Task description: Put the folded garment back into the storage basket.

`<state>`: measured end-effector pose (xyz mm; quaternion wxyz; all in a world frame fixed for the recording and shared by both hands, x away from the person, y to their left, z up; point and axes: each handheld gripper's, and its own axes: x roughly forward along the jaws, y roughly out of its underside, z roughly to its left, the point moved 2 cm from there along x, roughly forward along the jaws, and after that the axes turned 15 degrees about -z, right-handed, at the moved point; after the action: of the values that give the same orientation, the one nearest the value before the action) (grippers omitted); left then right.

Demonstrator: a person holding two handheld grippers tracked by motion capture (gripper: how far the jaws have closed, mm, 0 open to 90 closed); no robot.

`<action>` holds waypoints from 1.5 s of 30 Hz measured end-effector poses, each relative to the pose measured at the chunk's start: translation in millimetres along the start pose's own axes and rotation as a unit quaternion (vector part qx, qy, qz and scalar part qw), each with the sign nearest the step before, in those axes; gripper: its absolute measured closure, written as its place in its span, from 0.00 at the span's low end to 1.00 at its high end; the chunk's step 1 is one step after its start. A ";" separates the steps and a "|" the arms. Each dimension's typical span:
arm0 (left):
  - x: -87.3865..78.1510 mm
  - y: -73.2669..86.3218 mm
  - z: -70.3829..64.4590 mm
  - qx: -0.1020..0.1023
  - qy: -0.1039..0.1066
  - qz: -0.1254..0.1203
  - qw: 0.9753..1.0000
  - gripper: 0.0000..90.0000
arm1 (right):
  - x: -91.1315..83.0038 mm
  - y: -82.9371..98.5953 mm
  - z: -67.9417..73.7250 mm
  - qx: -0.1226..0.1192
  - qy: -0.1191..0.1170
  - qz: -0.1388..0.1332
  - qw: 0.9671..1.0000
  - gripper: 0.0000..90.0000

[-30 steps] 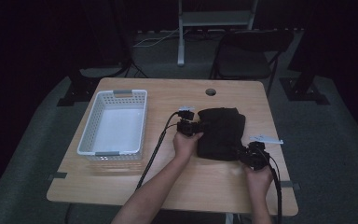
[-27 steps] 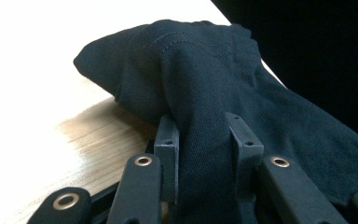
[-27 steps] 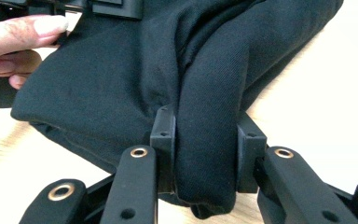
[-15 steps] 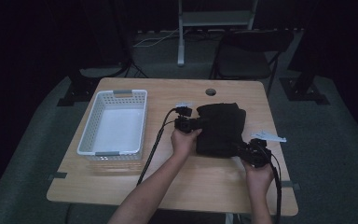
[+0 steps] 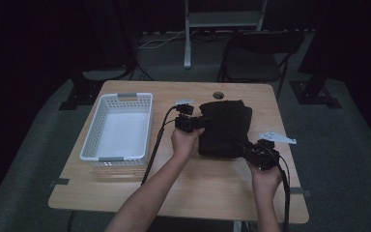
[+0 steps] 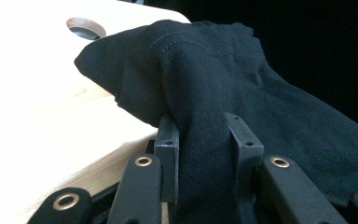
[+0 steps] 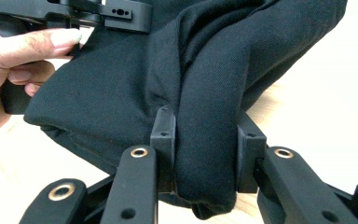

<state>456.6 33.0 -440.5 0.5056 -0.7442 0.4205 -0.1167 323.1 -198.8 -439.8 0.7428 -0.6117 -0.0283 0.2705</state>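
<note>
A person's two hands work a folded black garment (image 5: 224, 128) on a wooden bench (image 5: 188, 193), seen from above. The garment lies right of the bench's middle, toward the far side, just near of a round cable hole (image 5: 218, 95) in the benchtop. The left hand-held gripper (image 5: 196, 123) meets the garment's left edge, and in the left gripper view (image 6: 204, 154) its two black jaws are clamped on a raised fold of the dark twill, with the cable hole (image 6: 86, 28) beyond. The right hand-held gripper (image 5: 245, 147) bites the garment's near right corner; in the right gripper view (image 7: 205, 140) its jaws pinch a thick rolled fold of the cloth (image 7: 205, 70), lifted a little off the benchtop, while the person's left hand (image 7: 14, 70) and its gripper show at the far left. A white plastic basket (image 5: 92, 140) with grey handles stands on the left part of the bench, well apart from the garment. A folding chair (image 5: 256, 63) stands on the floor beyond the bench.
</note>
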 end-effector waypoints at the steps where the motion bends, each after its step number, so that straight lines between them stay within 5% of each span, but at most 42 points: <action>1: 0.0 0.0 0.0 0.000 0.000 0.000 1.000 0.78 | 0.0 -1.0 0.7 0.001 -0.002 -0.001 1.000 0.76; 7: -7.8 -14.8 -3.5 0.018 -0.003 0.004 1.000 0.78 | 1.3 -8.0 6.1 -0.001 -0.011 -0.005 1.000 0.76; 19: -26.2 -31.5 -1.6 0.013 -0.005 -0.016 1.000 0.79 | 3.1 -23.8 19.6 -0.004 -0.027 -0.025 0.999 0.76; 28: -41.6 -46.5 -0.3 0.033 -0.015 -0.011 0.999 0.79 | 7.9 -28.6 31.1 -0.005 -0.042 -0.033 0.999 0.76; 45: -55.7 -58.9 0.0 0.020 -0.010 -0.025 0.999 0.79 | 7.3 -40.7 45.1 -0.017 -0.049 -0.046 0.998 0.76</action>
<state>452.0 82.4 -376.3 0.5216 -0.7452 0.3945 -0.1302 327.5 -159.7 -393.0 0.7420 -0.6079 -0.0977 0.2653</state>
